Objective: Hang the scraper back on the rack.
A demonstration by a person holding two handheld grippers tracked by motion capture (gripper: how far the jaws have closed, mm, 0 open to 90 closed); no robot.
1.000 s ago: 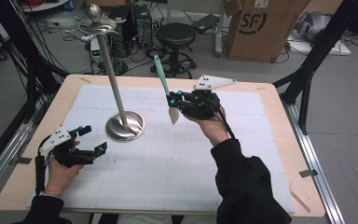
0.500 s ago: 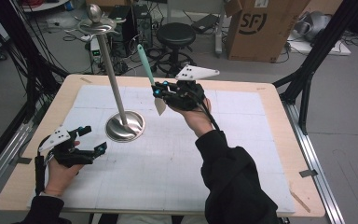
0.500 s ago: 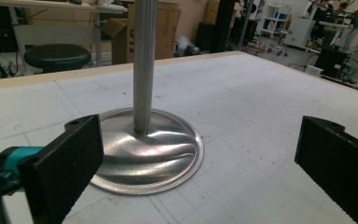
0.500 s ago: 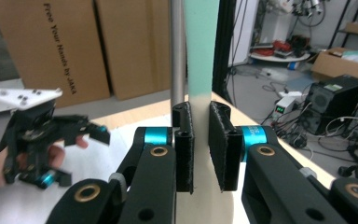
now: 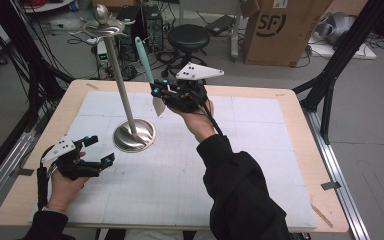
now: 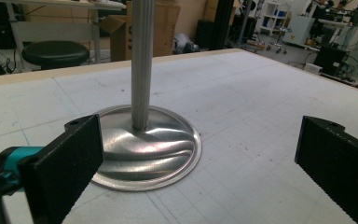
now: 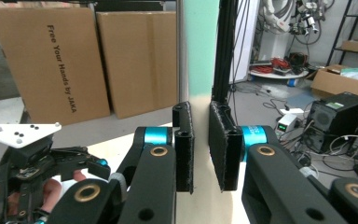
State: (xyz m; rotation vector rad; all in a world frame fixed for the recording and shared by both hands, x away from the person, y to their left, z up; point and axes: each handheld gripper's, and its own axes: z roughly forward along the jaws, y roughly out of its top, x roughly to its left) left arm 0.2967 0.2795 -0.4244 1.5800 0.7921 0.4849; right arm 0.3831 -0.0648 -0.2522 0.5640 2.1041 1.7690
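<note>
Right claw (image 5: 159,96) clamps teal-handled spatula (image 5: 147,70); left claw (image 5: 96,150) gapes empty.

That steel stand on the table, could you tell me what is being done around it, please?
A person works at the table with a tool in each hand. The right tool is shut on a spatula with a teal handle, held upright in the air beside the stand's pole, below the hooks at its top. The left tool rests open on the table near the stand's round base, holding nothing.
</note>
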